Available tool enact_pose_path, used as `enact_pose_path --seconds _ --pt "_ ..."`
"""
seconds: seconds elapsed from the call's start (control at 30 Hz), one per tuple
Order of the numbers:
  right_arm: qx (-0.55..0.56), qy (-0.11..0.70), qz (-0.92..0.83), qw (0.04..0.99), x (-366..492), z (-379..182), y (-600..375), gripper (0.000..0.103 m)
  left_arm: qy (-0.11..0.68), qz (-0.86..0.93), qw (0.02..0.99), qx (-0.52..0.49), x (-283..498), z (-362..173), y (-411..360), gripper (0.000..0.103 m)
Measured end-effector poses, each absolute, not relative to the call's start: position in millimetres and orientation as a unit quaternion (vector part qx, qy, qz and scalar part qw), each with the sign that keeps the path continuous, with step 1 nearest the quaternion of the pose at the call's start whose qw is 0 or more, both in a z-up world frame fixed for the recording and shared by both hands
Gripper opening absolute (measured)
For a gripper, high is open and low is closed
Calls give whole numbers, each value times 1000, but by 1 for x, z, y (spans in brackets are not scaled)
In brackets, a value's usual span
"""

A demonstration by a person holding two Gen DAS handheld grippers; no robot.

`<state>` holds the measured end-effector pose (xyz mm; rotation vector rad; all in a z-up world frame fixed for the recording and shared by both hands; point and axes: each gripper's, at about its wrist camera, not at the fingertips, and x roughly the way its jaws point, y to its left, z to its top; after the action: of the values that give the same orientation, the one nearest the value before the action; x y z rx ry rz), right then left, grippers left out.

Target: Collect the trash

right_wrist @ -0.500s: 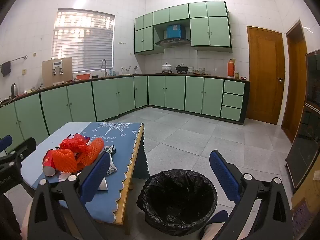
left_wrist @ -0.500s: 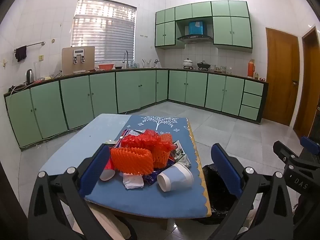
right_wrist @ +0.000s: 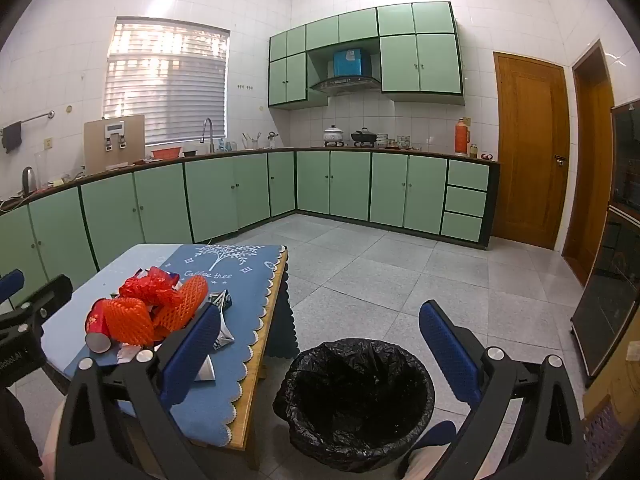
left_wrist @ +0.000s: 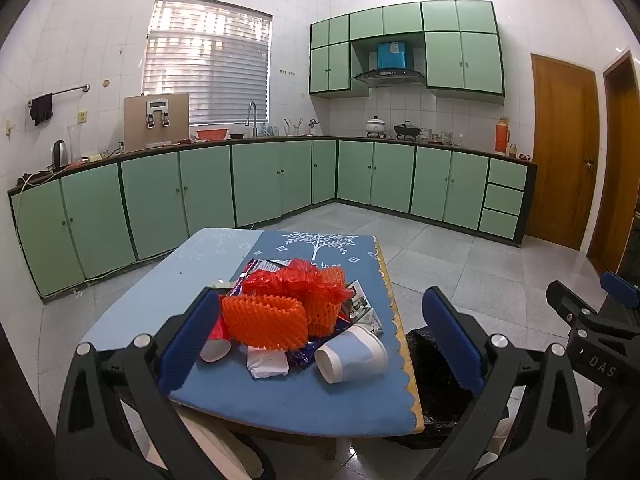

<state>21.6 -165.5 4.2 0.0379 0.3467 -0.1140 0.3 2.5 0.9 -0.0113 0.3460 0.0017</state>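
Observation:
A heap of trash lies on the blue tablecloth (left_wrist: pixel 304 400): orange foam netting (left_wrist: pixel 264 322), red mesh (left_wrist: pixel 296 280), a tipped white paper cup (left_wrist: pixel 352 358), a red cup (left_wrist: pixel 214 346), crumpled tissue (left_wrist: pixel 267 364) and wrappers. My left gripper (left_wrist: pixel 320 340) is held open in front of the heap, nothing between its fingers. Beside the table on the floor stands a bin with a black bag (right_wrist: pixel 356 396). My right gripper (right_wrist: pixel 320 344) is open above and in front of the bin, empty. The heap (right_wrist: pixel 144 312) shows at left in the right wrist view.
The low wooden table (right_wrist: pixel 256 368) has a scalloped cloth edge next to the bin. Green cabinets (left_wrist: pixel 280 180) line the far walls, with a wooden door (right_wrist: pixel 528 152) at right. A dark glass-fronted cabinet (right_wrist: pixel 612 288) stands at the right edge. Grey tiled floor (right_wrist: pixel 380 272) stretches beyond.

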Motion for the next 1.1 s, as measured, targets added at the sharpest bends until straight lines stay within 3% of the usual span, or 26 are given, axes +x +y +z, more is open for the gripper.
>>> enact_pose_path --seconds 1.1 --pt "18 174 -57 983 22 4 -165 97 173 1 985 -3 -3 2 1 98"
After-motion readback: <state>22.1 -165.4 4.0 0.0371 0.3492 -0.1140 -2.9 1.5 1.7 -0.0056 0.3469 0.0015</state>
